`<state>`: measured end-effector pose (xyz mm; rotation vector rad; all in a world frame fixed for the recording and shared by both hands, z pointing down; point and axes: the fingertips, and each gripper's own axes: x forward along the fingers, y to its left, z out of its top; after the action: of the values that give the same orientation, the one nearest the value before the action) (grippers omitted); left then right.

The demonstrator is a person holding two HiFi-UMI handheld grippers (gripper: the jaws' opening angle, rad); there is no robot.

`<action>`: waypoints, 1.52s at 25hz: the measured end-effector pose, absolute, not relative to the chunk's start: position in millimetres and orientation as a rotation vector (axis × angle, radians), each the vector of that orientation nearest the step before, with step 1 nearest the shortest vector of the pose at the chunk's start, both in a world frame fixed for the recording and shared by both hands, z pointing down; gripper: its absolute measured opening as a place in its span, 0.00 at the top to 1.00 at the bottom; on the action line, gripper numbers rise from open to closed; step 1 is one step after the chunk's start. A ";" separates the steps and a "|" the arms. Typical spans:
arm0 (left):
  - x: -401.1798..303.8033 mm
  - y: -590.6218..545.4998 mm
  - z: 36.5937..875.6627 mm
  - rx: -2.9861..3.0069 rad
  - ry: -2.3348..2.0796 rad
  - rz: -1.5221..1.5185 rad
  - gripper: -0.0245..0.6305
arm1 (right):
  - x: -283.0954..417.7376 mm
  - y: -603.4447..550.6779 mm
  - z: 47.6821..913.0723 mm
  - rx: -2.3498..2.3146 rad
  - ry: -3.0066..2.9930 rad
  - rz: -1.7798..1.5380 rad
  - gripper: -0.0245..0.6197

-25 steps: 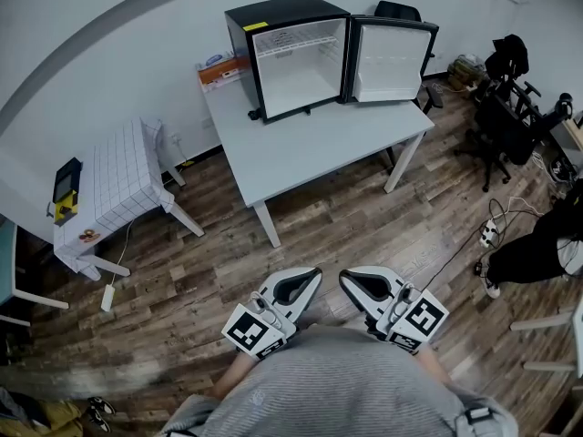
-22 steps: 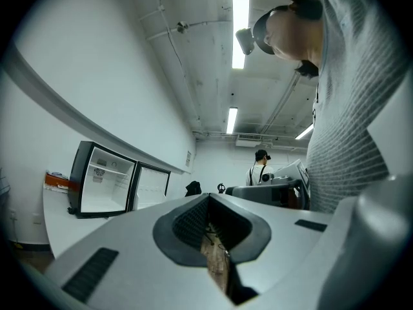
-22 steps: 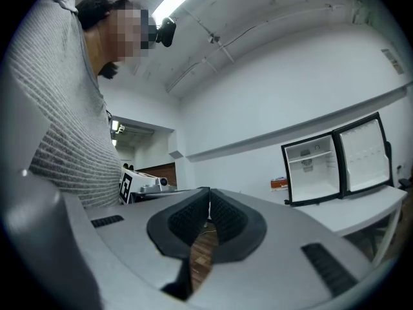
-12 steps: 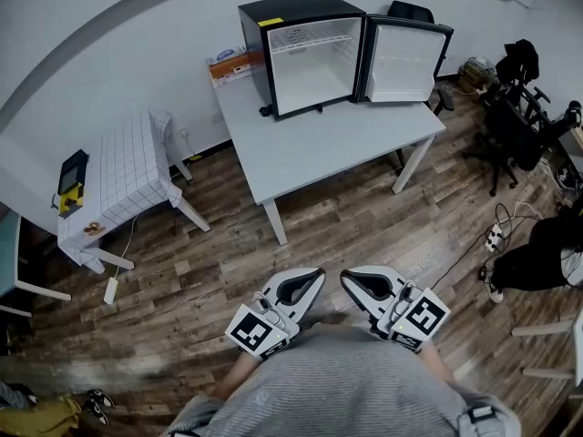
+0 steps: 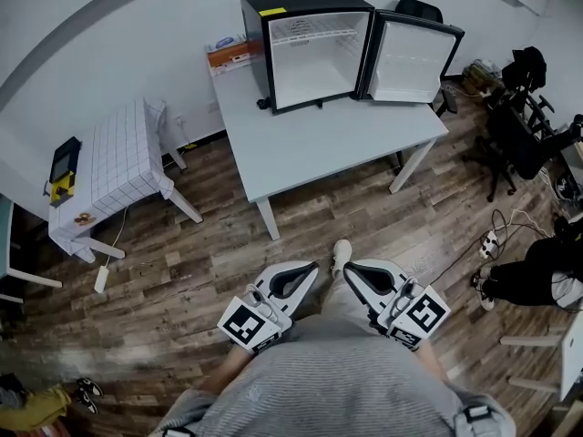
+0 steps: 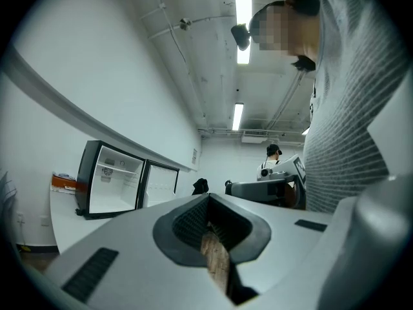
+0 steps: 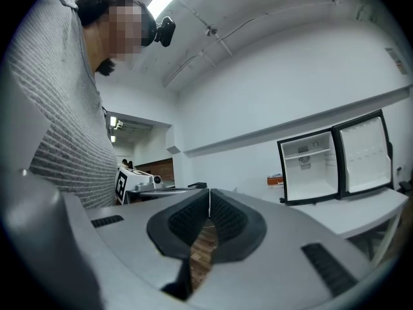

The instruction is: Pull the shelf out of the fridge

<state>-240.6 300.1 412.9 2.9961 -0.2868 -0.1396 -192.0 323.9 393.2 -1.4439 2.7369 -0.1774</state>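
Currently both grippers sit low in the head view, just in front of the person's grey sweater (image 5: 337,390), well apart from the fridge (image 5: 264,48). Left gripper (image 5: 312,268): jaws closed, pads together, nothing between them. Right gripper (image 5: 347,269): jaws closed too, pads meeting in a thin line, empty. Both point level, toward the table (image 5: 337,144), tips near each other with a white shoe (image 5: 341,255) on the wood floor (image 5: 200,262) between them.

Fridge is black, small, standing at the back of the grey table near the wall. Its door (image 5: 414,60) is wide open, swung to the right, white inside. Shelf (image 5: 319,35) is a white wire rack, in the upper part of the fridge interior, lying level, fully inside. Lower part of the interior looks bare white. An orange box (image 5: 228,55) lies on the table just left of the fridge, against the wall.

Left of the table, apart from it, a small side table with a gridded white cloth (image 5: 118,167); a yellow and black device (image 5: 62,176) is on its far left end. On the right, a dark office chair (image 5: 519,126), a power strip (image 5: 490,242) with cables on the floor, and a person in dark clothes (image 5: 537,262) at the frame edge.

Both gripper views show the open fridge in the distance beyond the shut pads, with the shelf visible near its top.
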 end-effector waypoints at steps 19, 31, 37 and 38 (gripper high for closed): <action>-93.6 144.2 382.2 3.082 -0.320 -0.180 0.95 | -41.2 150.1 371.2 -1.367 2.721 -0.114 0.94; -18.6 59.1 366.6 3.089 -0.381 -0.137 0.95 | 46.1 53.5 353.2 -1.361 2.707 -0.104 0.94; 6.8 21.9 364.0 3.083 -0.432 -0.131 0.95 | 69.5 12.5 350.2 -1.314 2.737 -0.105 0.94; 11.3 16.6 363.1 3.086 -0.435 -0.130 0.95 | 73.7 7.2 349.9 -1.312 2.739 -0.103 0.94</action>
<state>11.3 16.6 363.1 3.0858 -0.4353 -0.1302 73.7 7.2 349.9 -1.3120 2.7395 -0.1030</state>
